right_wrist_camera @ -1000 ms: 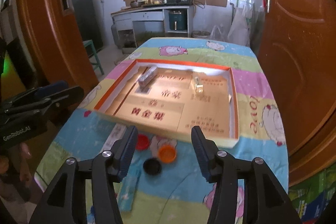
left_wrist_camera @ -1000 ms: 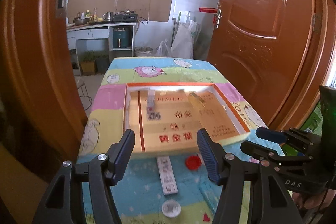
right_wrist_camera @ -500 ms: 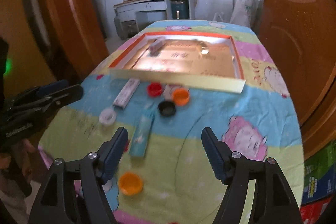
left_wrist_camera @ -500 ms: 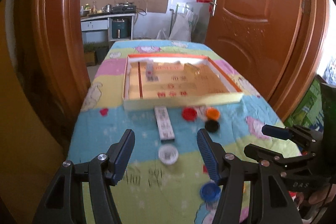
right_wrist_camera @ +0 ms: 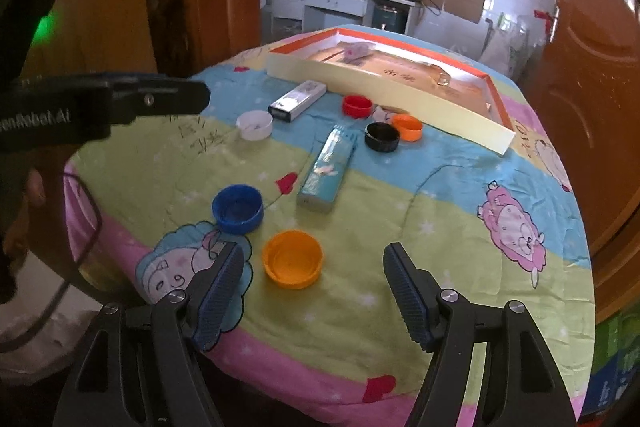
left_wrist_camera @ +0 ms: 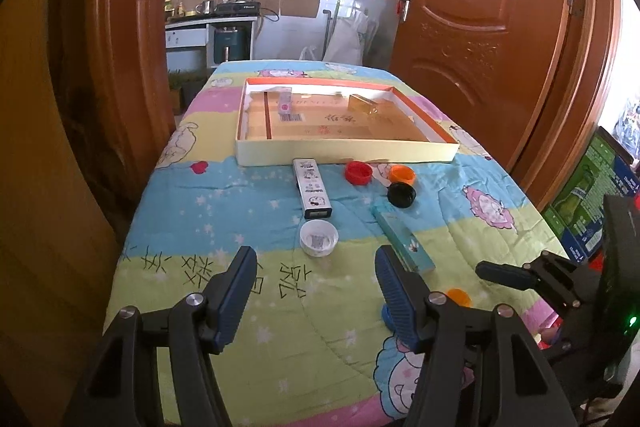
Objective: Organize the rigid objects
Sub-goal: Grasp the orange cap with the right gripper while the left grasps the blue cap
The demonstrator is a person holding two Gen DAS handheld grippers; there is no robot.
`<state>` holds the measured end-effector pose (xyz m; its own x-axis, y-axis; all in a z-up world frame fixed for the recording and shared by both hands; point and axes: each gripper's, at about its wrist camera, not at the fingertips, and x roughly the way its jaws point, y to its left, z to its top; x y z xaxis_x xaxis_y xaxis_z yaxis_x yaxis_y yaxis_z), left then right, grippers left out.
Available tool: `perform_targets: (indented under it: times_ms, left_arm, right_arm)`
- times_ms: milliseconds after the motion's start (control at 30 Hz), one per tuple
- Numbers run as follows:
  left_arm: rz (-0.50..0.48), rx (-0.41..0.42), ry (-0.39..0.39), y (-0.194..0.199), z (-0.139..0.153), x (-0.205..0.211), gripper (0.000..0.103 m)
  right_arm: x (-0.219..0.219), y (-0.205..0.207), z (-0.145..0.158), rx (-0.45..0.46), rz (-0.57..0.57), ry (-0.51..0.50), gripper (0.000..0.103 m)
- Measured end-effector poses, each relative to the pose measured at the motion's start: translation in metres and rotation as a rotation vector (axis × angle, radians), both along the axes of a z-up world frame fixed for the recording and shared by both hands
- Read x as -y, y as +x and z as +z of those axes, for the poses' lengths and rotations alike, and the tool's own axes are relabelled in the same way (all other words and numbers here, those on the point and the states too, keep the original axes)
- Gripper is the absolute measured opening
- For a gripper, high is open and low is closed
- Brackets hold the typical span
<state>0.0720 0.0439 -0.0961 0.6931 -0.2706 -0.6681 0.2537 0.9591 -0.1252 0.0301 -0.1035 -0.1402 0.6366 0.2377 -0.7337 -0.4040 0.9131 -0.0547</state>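
Because the right gripper (right_wrist_camera: 314, 287) has its jaws spread and just now narrowing with nothing pressed between the pads, the orange cap (right_wrist_camera: 292, 257) sitting between and slightly beyond its fingertips looks like the piece it is lining up on. That cap lies open side up on the patterned cloth (right_wrist_camera: 440, 227) near the table's near edge, with a blue cap (right_wrist_camera: 237, 208) just to its left and farther off. It is probably light, stiff plastic with a thin round wall; pinching across the rim from both sides should hold it, though the smooth wall could squirt out if the pads close off centre. The gripper points steeply down at the cloth, tilted so the scene leans in its view. The left gripper (left_wrist_camera: 316, 283) is released too, jaws wide and empty, hovering over bare cloth with a white cap (left_wrist_camera: 319, 237) just beyond its tips. Farther out lie a teal box (right_wrist_camera: 328, 169) and a silver box (right_wrist_camera: 298, 100), both rigid cartons best taken across their narrow sides, then red (right_wrist_camera: 357, 105), black (right_wrist_camera: 382, 136) and a second orange cap (right_wrist_camera: 407, 127) close together beside the tray (right_wrist_camera: 384, 87), which already holds two small items at the far end of the table.
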Motion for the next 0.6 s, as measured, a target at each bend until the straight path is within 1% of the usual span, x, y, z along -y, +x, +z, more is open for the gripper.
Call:
perform_targets:
  times_ms: [33, 67, 133, 167, 200, 267, 400, 533, 600]
  left_arm:
    - [0.001, -0.002, 0.001, -0.001, -0.001, 0.0, 0.061]
    - [0.001, -0.003, 0.003, -0.001, -0.001, 0.0, 0.061]
    - [-0.006, -0.005, 0.006, -0.001, -0.002, 0.001, 0.061]
    - [-0.016, -0.009, 0.007, -0.002, -0.003, 0.002, 0.061]
    - [-0.028, -0.012, 0.009, -0.003, -0.005, 0.004, 0.061]
    - [-0.06, -0.018, 0.013, -0.005, -0.008, 0.011, 0.061]
    - [-0.123, -0.039, 0.039, -0.008, -0.016, 0.028, 0.061]
    - [-0.176, -0.081, 0.009, -0.008, -0.024, 0.039, 0.061]
    - [-0.191, -0.09, 0.014, -0.008, -0.028, 0.046, 0.061]
  right_arm:
    - [-0.002, 0.0, -0.001, 0.001, 0.0, -0.007, 0.059]
    - [-0.002, 0.0, -0.002, 0.001, 0.005, -0.002, 0.057]
    - [-0.002, 0.001, -0.002, -0.001, 0.012, 0.014, 0.041]
    - [-0.003, 0.0, -0.002, -0.001, 0.018, 0.02, 0.038]
    - [-0.003, 0.0, -0.002, 0.0, 0.021, 0.022, 0.031]
    - [-0.002, 0.0, -0.001, 0.005, 0.017, 0.021, 0.03]
    - [0.01, 0.0, 0.003, 0.02, -0.035, 0.028, 0.03]
    - [0.022, 0.0, 0.006, 0.024, -0.076, 0.057, 0.03]
    - [0.026, 0.0, 0.006, 0.025, -0.089, 0.069, 0.03]
